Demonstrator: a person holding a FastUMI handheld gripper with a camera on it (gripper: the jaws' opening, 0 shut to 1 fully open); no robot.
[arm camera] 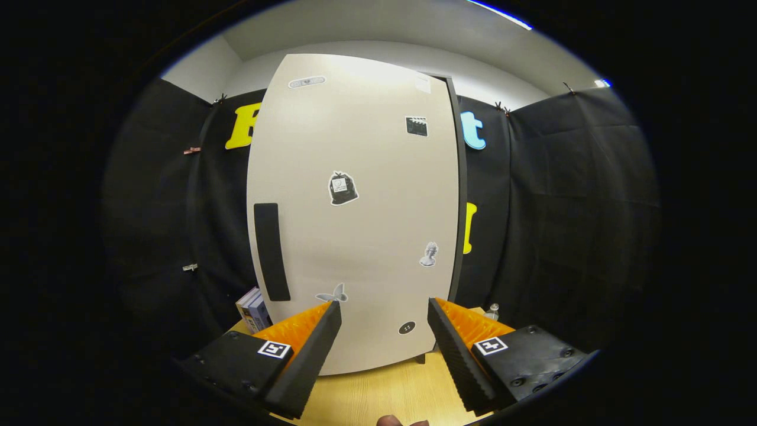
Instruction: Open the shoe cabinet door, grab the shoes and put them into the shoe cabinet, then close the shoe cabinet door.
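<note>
A tall white shoe cabinet (355,236) stands on a light wooden table, straight ahead of me. Its door is shut and carries several small stickers. A long dark vertical handle (271,251) sits on the door's left side, to the left of my left finger. My gripper (383,307) is open, its two fingers spread wide just in front of the door's lower part, with nothing between them. No finger touches the door.
A small stack of books (253,309) leans beside the cabinet's lower left. A small clear bottle (492,310) stands at its lower right. The wooden tabletop (378,390) runs under the fingers. Black cloth walls close in on both sides. A fingertip (390,420) shows below.
</note>
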